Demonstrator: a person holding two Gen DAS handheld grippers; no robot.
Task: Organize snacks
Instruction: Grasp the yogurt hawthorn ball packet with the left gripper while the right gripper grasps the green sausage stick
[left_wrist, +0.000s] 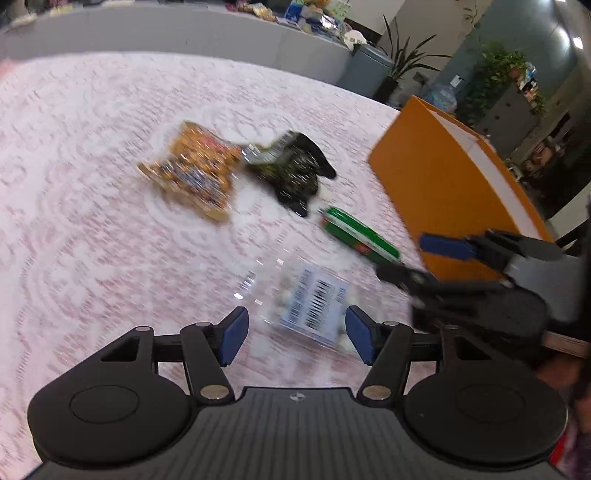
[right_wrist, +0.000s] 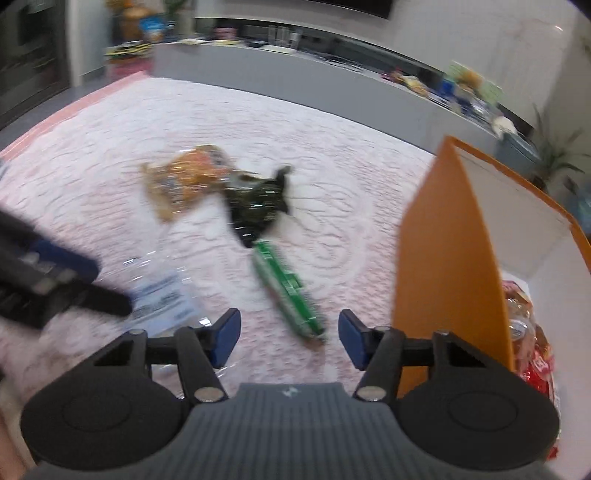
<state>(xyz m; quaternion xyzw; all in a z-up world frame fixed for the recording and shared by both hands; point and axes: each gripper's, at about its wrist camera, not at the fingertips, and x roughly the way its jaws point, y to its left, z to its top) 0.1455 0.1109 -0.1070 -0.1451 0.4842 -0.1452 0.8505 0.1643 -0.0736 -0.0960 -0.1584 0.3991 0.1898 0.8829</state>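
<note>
Both views w/ heavy motion blur; snack packets (left_wrist: 192, 173) smeared. Even indoor light, ceiling glare top right in left view. Fisheye bends edges, corners dark.

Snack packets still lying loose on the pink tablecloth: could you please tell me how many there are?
4: orange crinkly packet farthest left, black foil packet beside it, green flat packet nearer the orange box, clear barcoded bag nearest. Others may be hidden.

a pink-and-white embossed cloth table cover (left_wrist: 92, 177) looks matt and rough. the clear crinkly plastic bag with a white barcode label (left_wrist: 314, 306) and the black foil packet (left_wrist: 295, 173) are glossy. the orange cardboard box (right_wrist: 439, 240) is smooth and matt.
</note>
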